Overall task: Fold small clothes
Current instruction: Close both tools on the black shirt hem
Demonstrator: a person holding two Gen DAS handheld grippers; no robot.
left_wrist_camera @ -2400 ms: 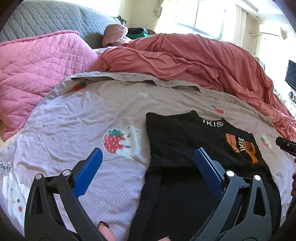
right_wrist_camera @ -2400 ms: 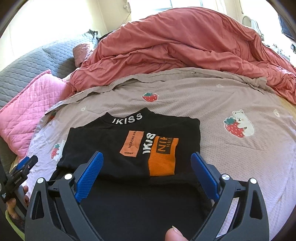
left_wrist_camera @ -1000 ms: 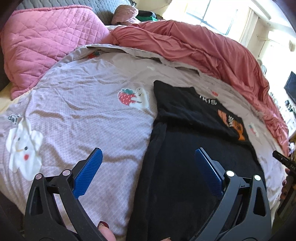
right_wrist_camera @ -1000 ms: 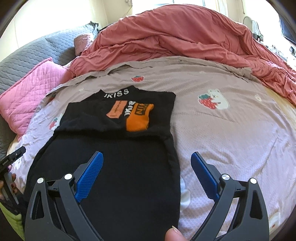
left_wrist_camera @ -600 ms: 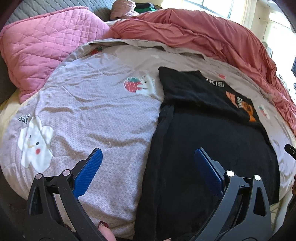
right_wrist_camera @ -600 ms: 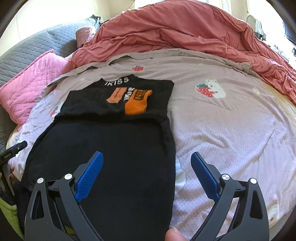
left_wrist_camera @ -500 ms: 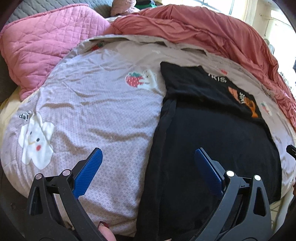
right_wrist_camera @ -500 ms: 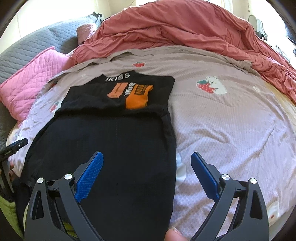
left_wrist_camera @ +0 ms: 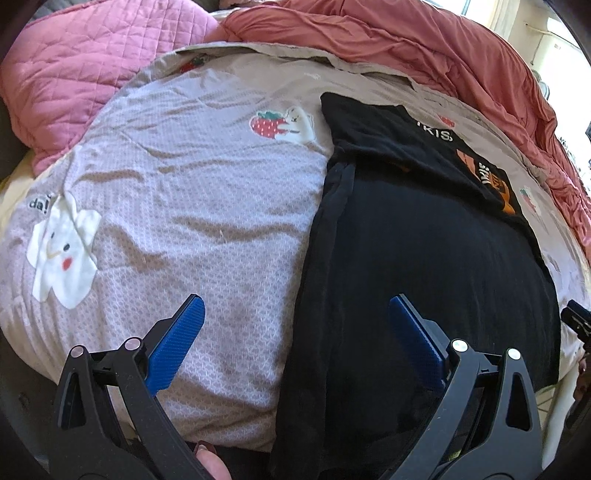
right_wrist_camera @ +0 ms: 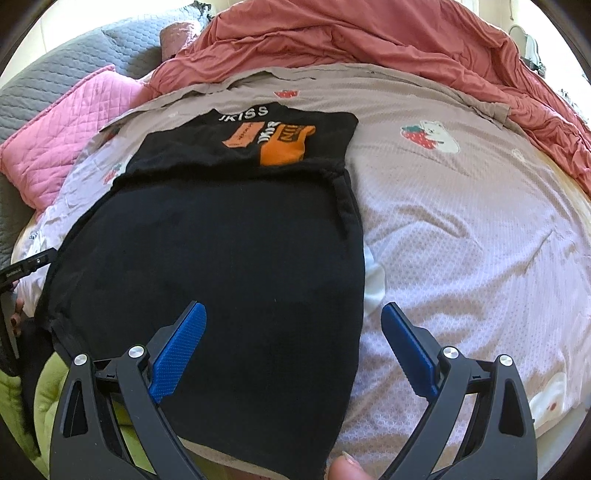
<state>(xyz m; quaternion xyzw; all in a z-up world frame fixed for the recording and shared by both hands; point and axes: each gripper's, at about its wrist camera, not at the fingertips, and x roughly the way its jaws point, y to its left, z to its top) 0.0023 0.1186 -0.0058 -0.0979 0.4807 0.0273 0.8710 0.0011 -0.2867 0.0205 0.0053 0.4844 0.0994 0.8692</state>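
Note:
A black T-shirt (left_wrist_camera: 424,266) (right_wrist_camera: 229,258) with an orange patch and white letters lies flat on the bed, its sides folded in and its hem hanging over the near edge. My left gripper (left_wrist_camera: 295,325) is open above the shirt's left edge, with nothing between its blue pads. My right gripper (right_wrist_camera: 293,330) is open above the shirt's lower right part, close to the right edge, also holding nothing. The other gripper's black tip (left_wrist_camera: 576,319) (right_wrist_camera: 26,266) peeks in at the side of each wrist view.
The bed is covered by a lilac quilt (left_wrist_camera: 184,206) (right_wrist_camera: 461,229) with strawberry and bear prints. A pink quilted pillow (left_wrist_camera: 92,66) (right_wrist_camera: 62,144) lies at the far left. A crumpled red duvet (left_wrist_camera: 406,40) (right_wrist_camera: 351,33) runs along the far side. Something yellow-green (right_wrist_camera: 48,391) shows below the bed edge.
Both grippers have drawn back toward the near edge of the bed, so the whole shirt down to its hem now shows. Both stayed open; the shirt has not moved.

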